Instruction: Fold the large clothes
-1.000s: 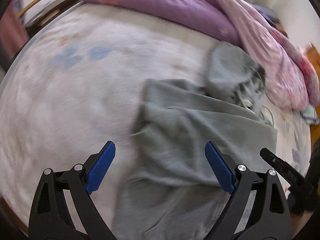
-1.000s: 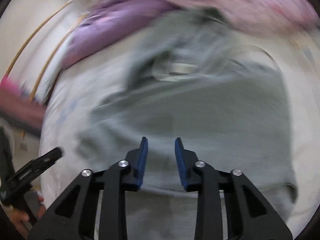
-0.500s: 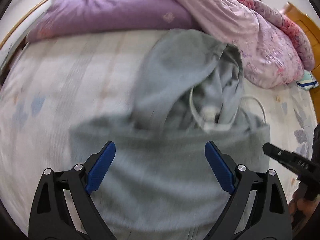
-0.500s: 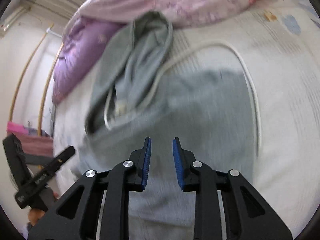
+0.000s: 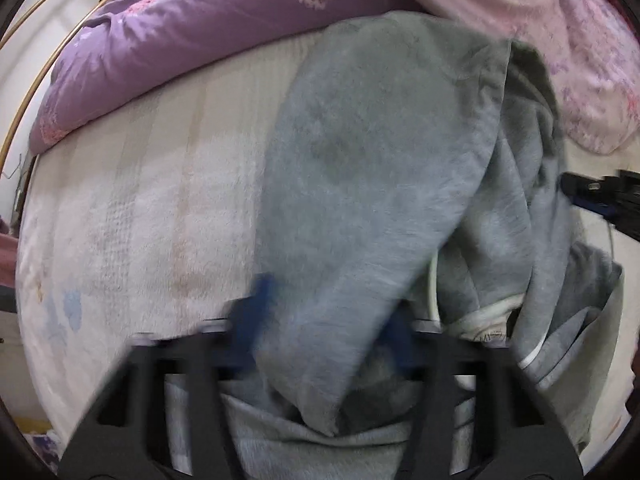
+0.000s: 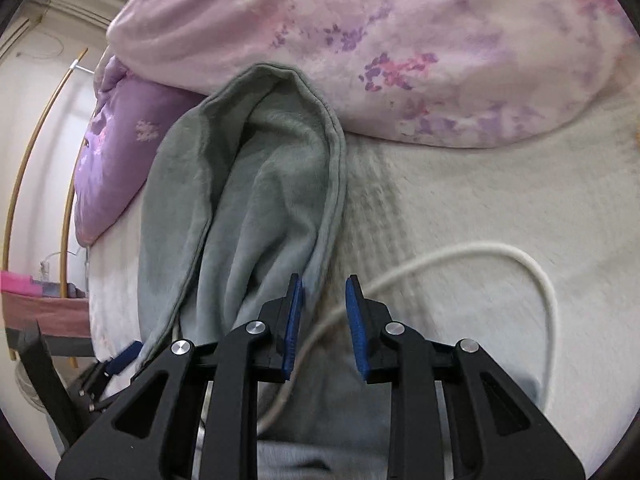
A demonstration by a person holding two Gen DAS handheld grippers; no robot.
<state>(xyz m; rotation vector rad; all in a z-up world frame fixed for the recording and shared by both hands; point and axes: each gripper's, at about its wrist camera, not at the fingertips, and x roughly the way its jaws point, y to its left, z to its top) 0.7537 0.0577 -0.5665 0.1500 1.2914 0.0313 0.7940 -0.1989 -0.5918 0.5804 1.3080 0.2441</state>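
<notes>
A grey hoodie point(image 5: 372, 184) lies on the bed with its hood point(image 6: 256, 184) pointing at the quilts. My left gripper point(image 5: 328, 320) is blurred; its blue pads point(image 5: 260, 304) stand either side of the base of the hood, closer together than before, and I cannot tell whether they grip it. My right gripper point(image 6: 322, 320) is part open, just right of the hood's edge, with the white drawcord point(image 6: 480, 252) running between its pads point(image 6: 294, 320). It holds nothing. The right gripper also shows in the left wrist view point(image 5: 600, 200).
A purple quilt point(image 5: 192, 32) and a pink flowered quilt point(image 6: 400, 40) are piled at the head of the white bed sheet point(image 5: 140, 220). A gold curved rail point(image 6: 24, 184) and a pink shelf point(image 6: 24, 288) stand left of the bed.
Both grippers moved forward up the hoodie to the hood. The left gripper's pads have come much closer together around the hood's base. The right gripper's gap is about the same.
</notes>
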